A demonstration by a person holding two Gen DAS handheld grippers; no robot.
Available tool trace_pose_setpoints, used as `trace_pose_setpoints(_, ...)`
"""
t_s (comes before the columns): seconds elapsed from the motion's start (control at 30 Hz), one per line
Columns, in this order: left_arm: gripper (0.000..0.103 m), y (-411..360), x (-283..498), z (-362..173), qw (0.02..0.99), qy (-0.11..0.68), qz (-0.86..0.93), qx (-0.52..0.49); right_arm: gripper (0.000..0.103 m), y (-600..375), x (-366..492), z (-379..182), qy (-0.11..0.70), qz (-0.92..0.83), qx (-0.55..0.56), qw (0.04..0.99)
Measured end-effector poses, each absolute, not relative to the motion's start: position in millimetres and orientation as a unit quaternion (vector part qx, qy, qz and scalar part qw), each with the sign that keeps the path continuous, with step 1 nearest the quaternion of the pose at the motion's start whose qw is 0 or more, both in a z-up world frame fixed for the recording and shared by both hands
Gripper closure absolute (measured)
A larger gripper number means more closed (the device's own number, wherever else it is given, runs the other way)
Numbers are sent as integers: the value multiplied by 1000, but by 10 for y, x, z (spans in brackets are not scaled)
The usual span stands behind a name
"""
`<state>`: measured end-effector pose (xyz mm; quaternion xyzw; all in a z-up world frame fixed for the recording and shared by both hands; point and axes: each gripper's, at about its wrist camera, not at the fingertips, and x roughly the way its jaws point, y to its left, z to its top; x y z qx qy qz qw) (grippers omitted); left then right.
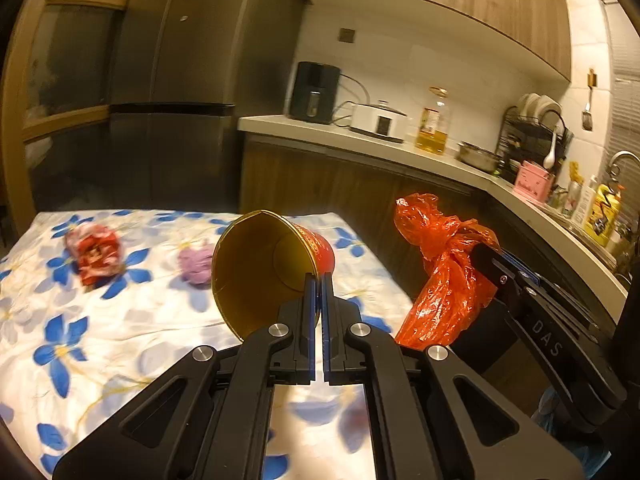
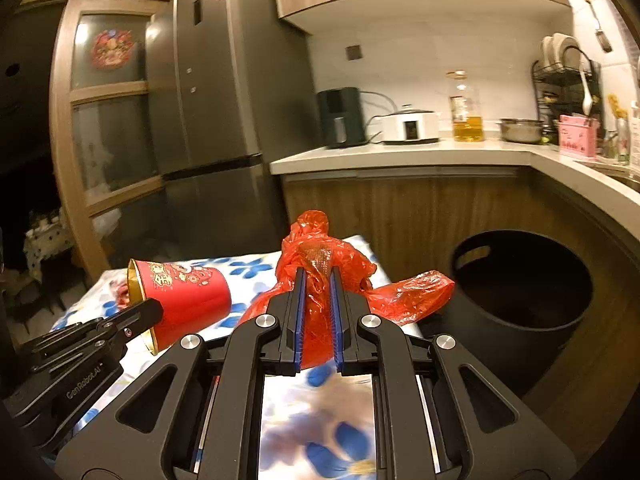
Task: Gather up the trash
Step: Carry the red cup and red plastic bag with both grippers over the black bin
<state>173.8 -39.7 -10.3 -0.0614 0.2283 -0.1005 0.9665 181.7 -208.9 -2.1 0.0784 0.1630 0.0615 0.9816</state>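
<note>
My left gripper (image 1: 319,276) is shut on the rim of a red paper cup (image 1: 264,264) with a gold inside, held tipped on its side above the table. The same cup (image 2: 184,300) shows at the left of the right wrist view, with the left gripper (image 2: 150,308) on its rim. My right gripper (image 2: 318,274) is shut on a crumpled orange-red plastic bag (image 2: 320,256), also lifted; that bag (image 1: 444,264) hangs at the right in the left wrist view. A red and white wrapper (image 1: 96,252) and a purple wad (image 1: 196,264) lie on the flowered tablecloth (image 1: 100,340).
A black round bin (image 2: 524,292) stands on the floor right of the table, below the counter corner. The kitchen counter (image 2: 400,154) carries an air fryer, a white cooker, an oil bottle, a steel bowl and a dish rack. A grey fridge (image 2: 224,120) stands behind the table.
</note>
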Motion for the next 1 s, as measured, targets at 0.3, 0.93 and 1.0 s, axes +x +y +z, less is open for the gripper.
trace_pose_setpoints(0.3,101,-890,1889,-61,963,227,-139,-46,92,-2585,1742,-3,152,16,88,984)
trace_pose_setpoints(0.93,101,-1728,2093,29,953,220,-206,-12,93,-3345,1677,2,136,-58,109,983)
trace_pose_setpoints(1.0,101,-1842,2118,45,952,218,-215,-9,93,-3433,1670,10,134,-66,110,983)
